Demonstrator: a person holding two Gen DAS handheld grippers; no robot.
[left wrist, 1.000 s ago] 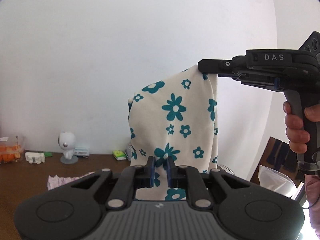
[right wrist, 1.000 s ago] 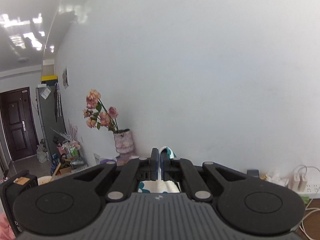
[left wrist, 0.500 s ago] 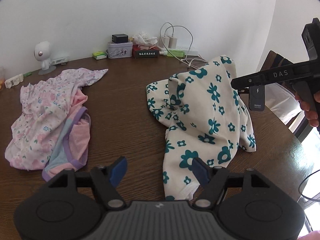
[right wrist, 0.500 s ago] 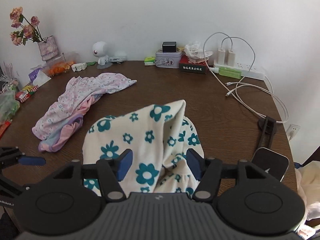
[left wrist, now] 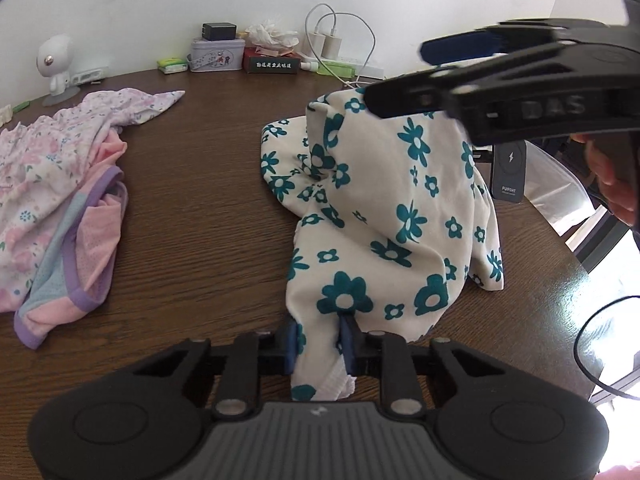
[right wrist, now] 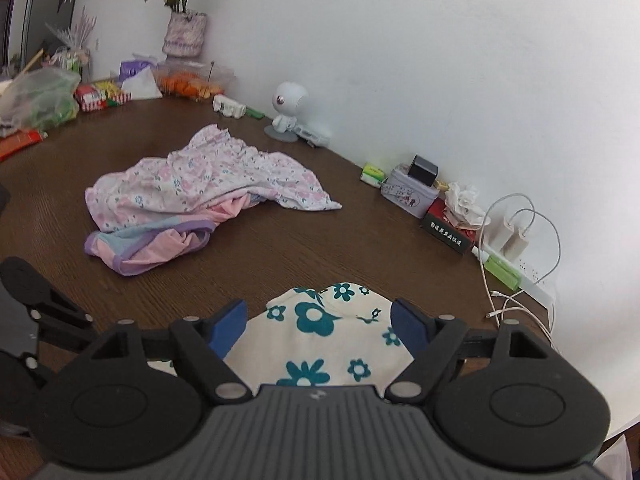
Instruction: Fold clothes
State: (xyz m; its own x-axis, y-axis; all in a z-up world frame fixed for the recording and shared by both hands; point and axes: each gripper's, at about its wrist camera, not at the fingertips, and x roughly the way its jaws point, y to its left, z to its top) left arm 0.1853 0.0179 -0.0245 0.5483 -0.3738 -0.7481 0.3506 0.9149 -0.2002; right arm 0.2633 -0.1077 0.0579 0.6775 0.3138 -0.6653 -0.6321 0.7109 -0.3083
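A cream garment with teal flowers (left wrist: 384,208) lies crumpled on the brown table (left wrist: 208,200). My left gripper (left wrist: 318,340) is shut on the garment's near hem. My right gripper (right wrist: 318,322) is open, its blue pads wide apart above the garment's far part (right wrist: 320,336); it also shows in the left wrist view (left wrist: 400,76), over the garment's top. A heap of pink floral clothes (left wrist: 60,184) lies to the left, also in the right wrist view (right wrist: 188,200).
Along the wall stand a white toy robot (right wrist: 286,110), a tin box (left wrist: 216,54), a red box (left wrist: 272,64), chargers with cables (left wrist: 332,46) and a flower vase (right wrist: 184,32). A phone stand (left wrist: 510,172) sits at the table's right edge.
A second ago both grippers held the garment up. Both then let it drop onto the table. Now the left has shut on the near hem, and the right stays open over the top.
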